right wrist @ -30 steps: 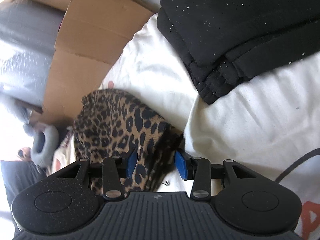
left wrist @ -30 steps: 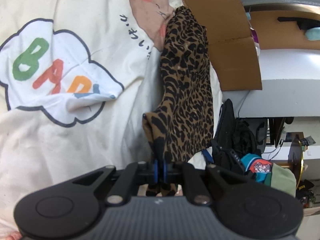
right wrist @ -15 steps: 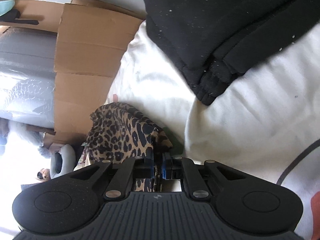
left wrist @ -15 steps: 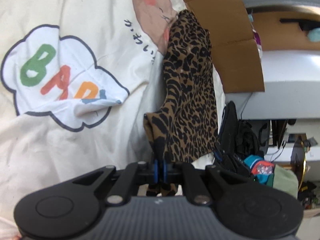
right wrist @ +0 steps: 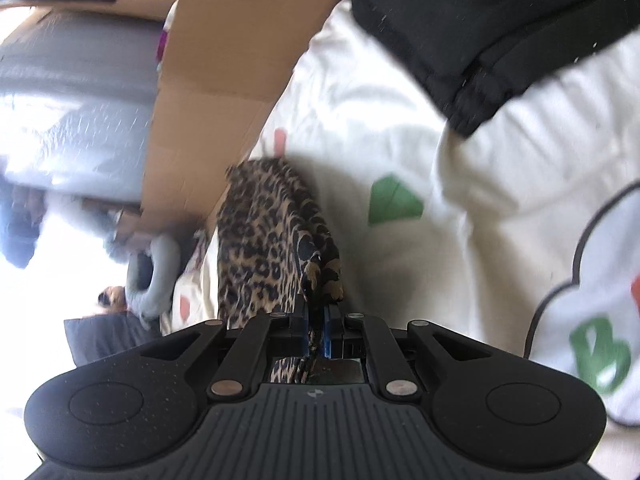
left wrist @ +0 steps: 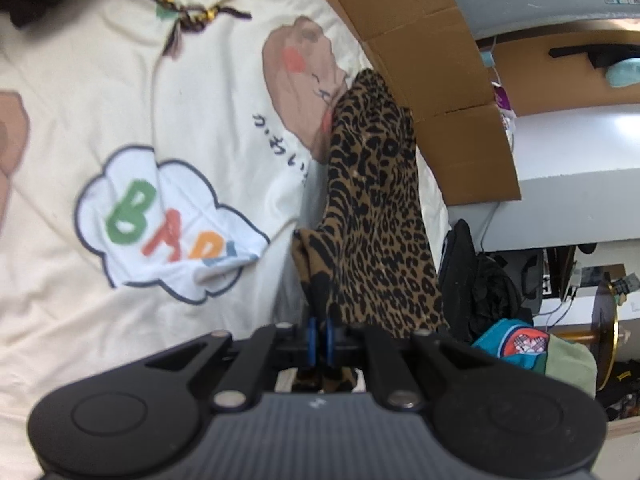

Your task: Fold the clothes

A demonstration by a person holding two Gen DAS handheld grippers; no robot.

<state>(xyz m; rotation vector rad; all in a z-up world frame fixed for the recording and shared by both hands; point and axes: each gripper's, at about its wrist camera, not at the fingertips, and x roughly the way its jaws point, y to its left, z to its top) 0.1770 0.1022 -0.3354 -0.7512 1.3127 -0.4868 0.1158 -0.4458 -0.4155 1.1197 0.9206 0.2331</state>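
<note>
The leopard-print garment (left wrist: 376, 216) lies bunched in a long strip on the cream printed bedcover (left wrist: 120, 80), along the edge that meets the cardboard box (left wrist: 432, 80). I take the box as my landmark: the garment runs just beside its brown flap, and from the right wrist view the same cloth (right wrist: 264, 240) sits directly below the box (right wrist: 224, 80).

My left tongs (left wrist: 319, 334) are pressed together on the near end of the garment, with a dark folded corner of cloth pinched between the blue pads. My right tongs (right wrist: 315, 326) are likewise closed, pinching another edge of the leopard cloth, which rises in a ridge straight out of the pads.

On the bedcover, away from the box, I see a white cloud print with coloured letters (left wrist: 168, 228), and nearer the box a brown cartoon figure (left wrist: 304, 68) partly covered by the garment. A folded black garment (right wrist: 500, 28) lies on the bedcover further from the box in the right view. A braided cord (left wrist: 180, 8) lies at the far part of the cover. Past the bed's edge, below the box, sits a pile of dark bags (left wrist: 480, 280).
</note>
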